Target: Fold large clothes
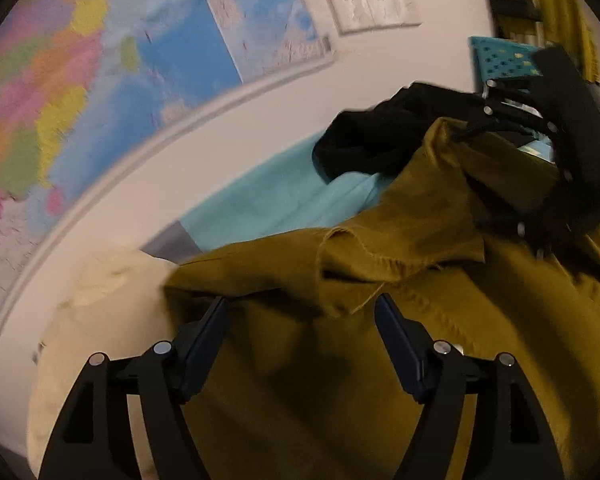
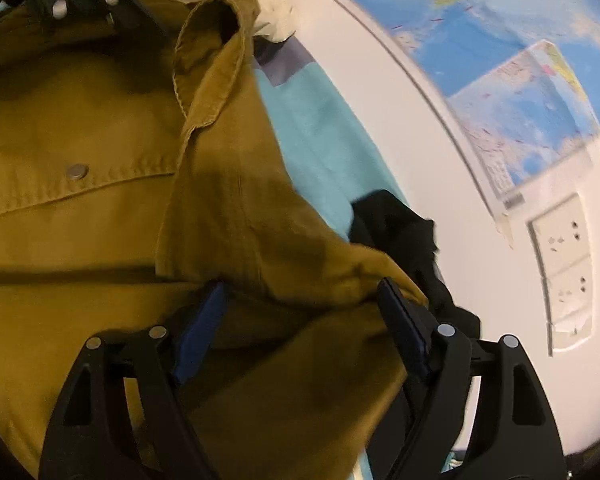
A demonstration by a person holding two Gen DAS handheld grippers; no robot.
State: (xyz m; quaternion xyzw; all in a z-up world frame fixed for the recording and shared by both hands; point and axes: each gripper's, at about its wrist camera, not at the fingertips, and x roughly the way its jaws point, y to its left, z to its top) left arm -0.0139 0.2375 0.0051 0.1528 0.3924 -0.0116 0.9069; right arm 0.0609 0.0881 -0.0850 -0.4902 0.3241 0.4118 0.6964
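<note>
Two fisheye views are showing the same work area from opposite sides. Occupying most of both views, the mustard-yellow shirt [image 1: 380, 360] [image 2: 80, 140] is lying in loose folds on the turquoise sheet [image 1: 268, 204] [image 2: 320, 140], with its collar [image 2: 212, 60] standing rumpled and one metal snap [image 2: 77, 171] lying on a stitched flap. Behind the sheet, the white wall [image 1: 260, 120] [image 2: 480, 240] is carrying a coloured map [image 1: 60, 100] [image 2: 500, 20] and a row of white sockets [image 1: 374, 8] [image 2: 564, 264]. A cream garment [image 1: 112, 300] [image 2: 276, 16] is lying beside the shirt at one end, and a black garment [image 1: 380, 140] [image 2: 396, 224] is lying against the shirt's edge at the other end. The left hand-held gripper [image 1: 302, 312] is hovering released, its jaws spread wide with shirt fabric lying below and between them, and the fingers are not pressing on the cloth. The right hand-held gripper [image 2: 302, 296] is likewise standing released, its jaws wide apart astride a ridge of shirt fabric, and the blue pads [image 2: 198, 332] are sitting just beside the cloth; whether they are touching it cannot be determined. Each gripper is also appearing at the far edge of the other's view.
</note>
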